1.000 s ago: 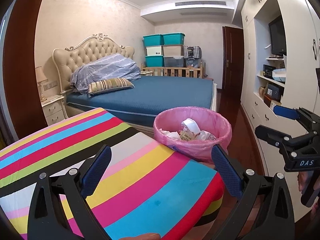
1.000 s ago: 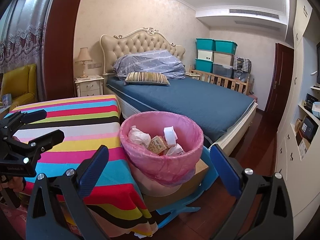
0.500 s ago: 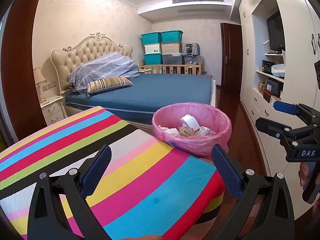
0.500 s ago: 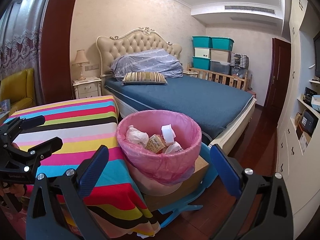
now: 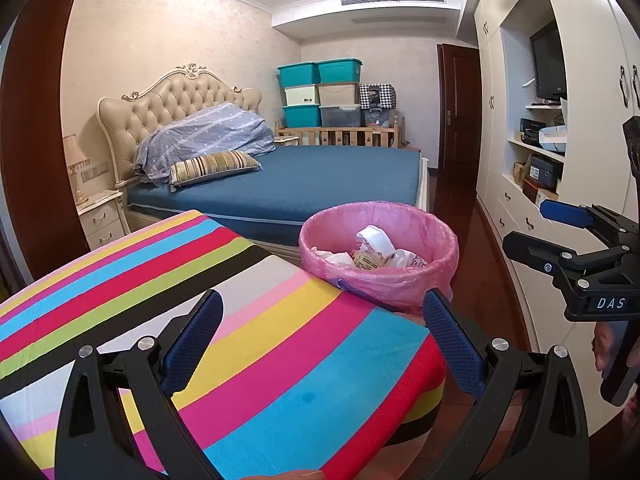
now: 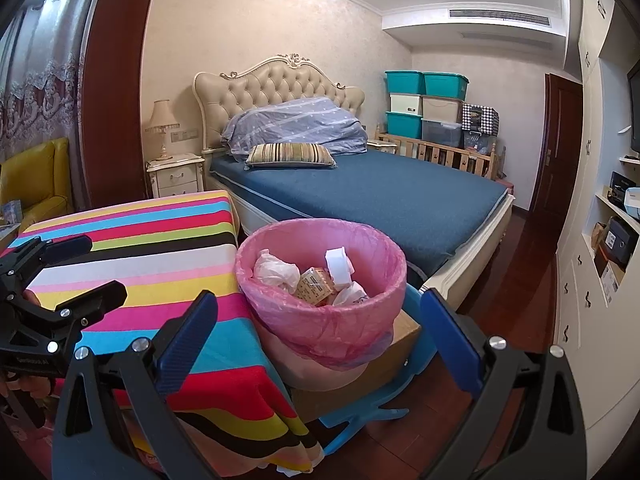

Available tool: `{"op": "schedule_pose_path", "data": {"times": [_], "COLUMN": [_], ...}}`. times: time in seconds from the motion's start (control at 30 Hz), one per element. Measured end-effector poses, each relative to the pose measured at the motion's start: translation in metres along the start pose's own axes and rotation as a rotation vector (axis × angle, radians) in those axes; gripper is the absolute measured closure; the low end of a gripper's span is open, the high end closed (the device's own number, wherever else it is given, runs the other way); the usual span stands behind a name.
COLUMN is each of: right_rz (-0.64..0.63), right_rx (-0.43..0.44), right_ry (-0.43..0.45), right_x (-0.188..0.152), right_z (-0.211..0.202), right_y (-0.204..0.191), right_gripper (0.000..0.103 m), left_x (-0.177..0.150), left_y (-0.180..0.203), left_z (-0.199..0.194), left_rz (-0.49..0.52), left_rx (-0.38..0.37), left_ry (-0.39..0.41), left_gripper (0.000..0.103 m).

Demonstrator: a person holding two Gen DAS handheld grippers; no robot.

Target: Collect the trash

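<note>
Claws (image 6: 320,336) nearer, bin (image 6: 320,280) ahead

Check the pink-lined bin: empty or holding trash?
Holding trash: the pink-lined bin contains crumpled white wrappers and a small tan carton, below its rim.

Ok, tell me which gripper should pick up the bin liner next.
Right, probably. The right gripper faces the pink-lined bin head-on, jaws open. The left gripper hangs over the striped tablecloth, with the bin ahead to its right.

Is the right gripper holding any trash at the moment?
No: the right gripper is open with nothing between its blue fingers, hovering near the pink-lined waste bin.
</note>
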State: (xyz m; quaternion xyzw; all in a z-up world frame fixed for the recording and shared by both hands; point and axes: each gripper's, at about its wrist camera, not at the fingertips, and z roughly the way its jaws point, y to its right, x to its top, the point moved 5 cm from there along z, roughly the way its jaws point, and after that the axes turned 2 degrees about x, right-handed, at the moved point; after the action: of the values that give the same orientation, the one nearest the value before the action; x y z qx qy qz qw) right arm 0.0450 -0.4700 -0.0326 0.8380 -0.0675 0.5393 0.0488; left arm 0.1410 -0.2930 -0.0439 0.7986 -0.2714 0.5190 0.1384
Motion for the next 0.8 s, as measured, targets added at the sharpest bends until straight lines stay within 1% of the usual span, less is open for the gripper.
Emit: {"op": "schedule_pose_path", "data": {"times": [0.8], "right_rz": [0.001], "right_rx": [0.002], "right_ry": [0.001], "right_x": [-0.0005], "right_z": [0.0011], "right_y": [-0.0006], "right_gripper": [0.005], "left_x": [-0.0027], "left_y": [0.0004], "left_z": [-0.0024], "left_rz": [-0.006], "left_rx": [-0.003], "left_ry": [0.002], "left_gripper": [0.007]}}
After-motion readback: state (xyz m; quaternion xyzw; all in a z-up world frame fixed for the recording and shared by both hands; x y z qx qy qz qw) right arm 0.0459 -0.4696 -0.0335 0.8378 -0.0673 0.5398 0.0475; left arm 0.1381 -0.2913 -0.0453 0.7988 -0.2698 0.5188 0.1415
